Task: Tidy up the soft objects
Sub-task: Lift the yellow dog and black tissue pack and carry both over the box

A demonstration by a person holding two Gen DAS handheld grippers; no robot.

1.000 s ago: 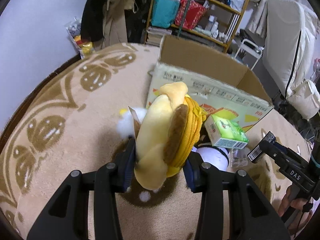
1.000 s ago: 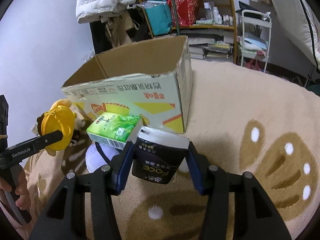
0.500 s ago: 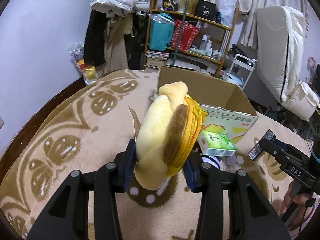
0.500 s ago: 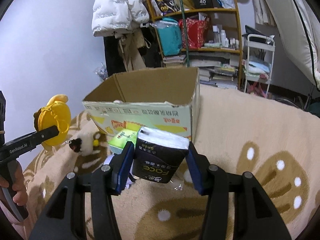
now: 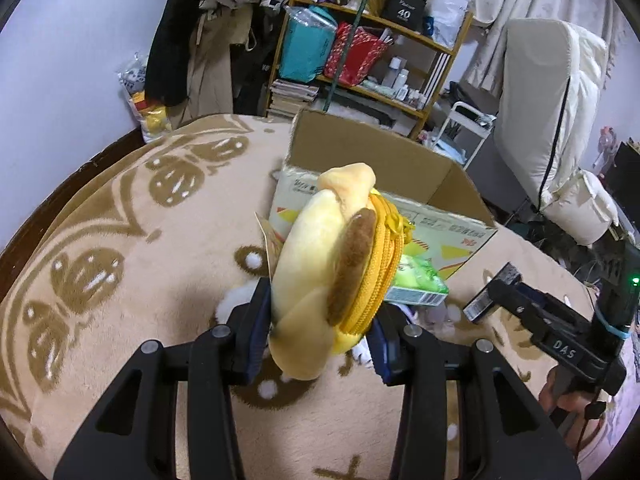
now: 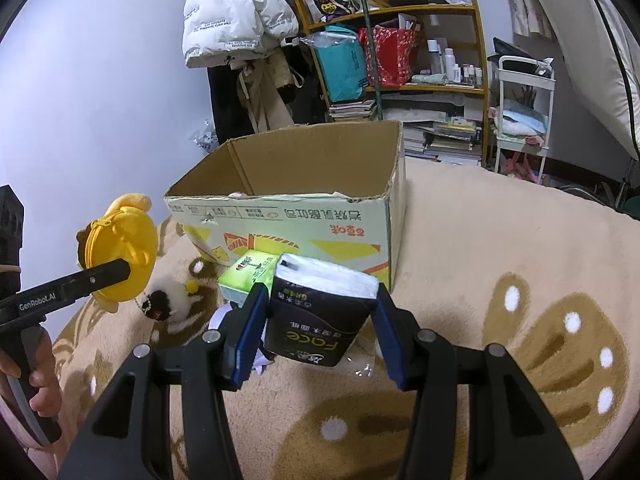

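My left gripper (image 5: 320, 344) is shut on a yellow plush pouch (image 5: 332, 264) with a brown ear and an orange zipper, held above the blanket. The same plush pouch (image 6: 120, 252) shows at the left of the right wrist view, pinched by the left gripper's fingers (image 6: 108, 274). My right gripper (image 6: 320, 332) is shut on a black tissue pack (image 6: 320, 312) with white tissue at its top. An open cardboard box (image 6: 296, 204) stands just beyond both. In front of the box lie a green tissue pack (image 6: 248, 270) and a small white and black fluffy toy (image 6: 168, 300).
A beige blanket (image 6: 500, 264) with brown paw prints covers the surface. Behind it stand a cluttered wooden shelf (image 6: 400, 40), hanging coats (image 6: 236, 20) and a white cart (image 6: 524, 116). A person's hand (image 6: 40, 384) grips the left handle. A white purple item (image 6: 224, 316) lies partly hidden under my right fingers.
Both grippers have lifted and tipped up with their loads, so the box opening and the shelf now show more fully. The grips on the plush pouch and the tissue pack are unchanged.
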